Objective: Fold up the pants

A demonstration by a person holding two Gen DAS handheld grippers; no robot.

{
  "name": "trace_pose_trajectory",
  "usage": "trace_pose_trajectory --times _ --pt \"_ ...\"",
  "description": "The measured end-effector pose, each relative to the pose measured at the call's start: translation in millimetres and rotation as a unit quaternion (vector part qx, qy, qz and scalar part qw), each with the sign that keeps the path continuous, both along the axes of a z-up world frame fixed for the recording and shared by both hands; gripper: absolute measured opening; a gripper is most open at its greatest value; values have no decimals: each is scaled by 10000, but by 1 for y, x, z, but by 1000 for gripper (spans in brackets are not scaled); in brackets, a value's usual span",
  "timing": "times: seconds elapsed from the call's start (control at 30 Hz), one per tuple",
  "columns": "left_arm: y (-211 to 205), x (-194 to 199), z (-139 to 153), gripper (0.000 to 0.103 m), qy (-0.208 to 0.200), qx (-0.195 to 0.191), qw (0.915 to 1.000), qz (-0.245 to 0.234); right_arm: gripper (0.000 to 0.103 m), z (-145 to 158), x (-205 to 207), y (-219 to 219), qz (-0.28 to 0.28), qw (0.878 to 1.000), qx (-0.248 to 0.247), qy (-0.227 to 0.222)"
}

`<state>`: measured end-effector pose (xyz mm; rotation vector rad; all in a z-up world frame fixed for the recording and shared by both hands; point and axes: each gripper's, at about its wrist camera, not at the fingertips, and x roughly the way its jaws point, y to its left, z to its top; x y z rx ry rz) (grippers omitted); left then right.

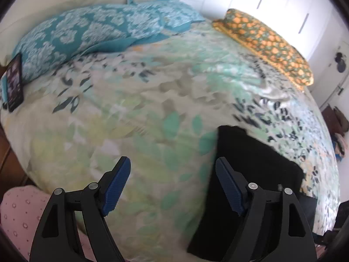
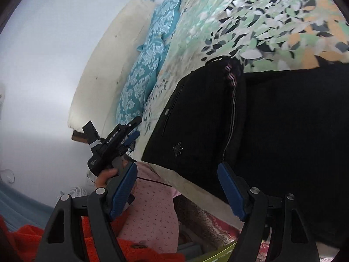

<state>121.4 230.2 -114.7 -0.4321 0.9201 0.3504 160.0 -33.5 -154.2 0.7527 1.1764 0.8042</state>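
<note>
The black pants [image 2: 272, 131] are seen folded on the bed [image 1: 141, 113], near its front edge; in the right wrist view the waist end, with a striped side seam, a pocket button and a small spider emblem, is turned towards the left of the picture, and the rest of the cloth runs off to the right. In the left wrist view the pants lie right of centre, partly hidden behind the right-hand finger.

The left tongs [image 1: 173, 186] are spread wide; nothing is pinched between the 2 blue pads, and only the leaf-patterned bedcover is seen in the gap. The right tongs [image 2: 177, 191] are likewise spread, with no cloth gripped; the near edge of the pants is seen beyond the gap, though whether the right-hand pad touches the cloth cannot be told. The left tongs also appear in the right wrist view, held by a hand [image 2: 106, 175] at the left of the pants, apart from them.

A teal patterned pillow [image 1: 87, 28] lies at the far side of the bed; an orange-and-green patterned cushion [image 1: 268, 43] lies far right; a dark phone [image 1: 14, 83] leans at the far left edge. A pink dotted garment [image 2: 152, 214] is seen at the near side.
</note>
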Motion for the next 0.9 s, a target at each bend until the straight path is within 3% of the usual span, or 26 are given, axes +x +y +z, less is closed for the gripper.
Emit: trace_pose_trajectory --times 0.1,0.2,0.27,0.4,0.57,0.77,0.8,0.9 --pt "9 -10 -5 79 -221 -566 9980 165 76 -17 18 17 202 9994 -182 201" --pt "8 -5 1 79 -234 -356 9988 239 76 -25 26 28 464 9973 -520 240" --pt "11 -3 -2 79 -225 -488 9983 226 75 -31 29 30 663 9949 -631 420" --pt "9 -4 -3 79 -169 -634 9977 183 69 -35 27 26 869 9936 -100 708" --pt "12 -4 -7 79 -100 -671 9975 173 69 -40 22 20 721 9926 477 858" --pt "12 -5 -10 79 -21 -660 9976 205 68 -52 28 36 593 9939 198 907" --pt "12 -5 -11 79 -8 -655 9976 204 66 -52 27 36 575 9940 212 903" --pt "14 -6 -11 79 7 -674 9975 223 27 -46 23 34 578 9952 221 752"
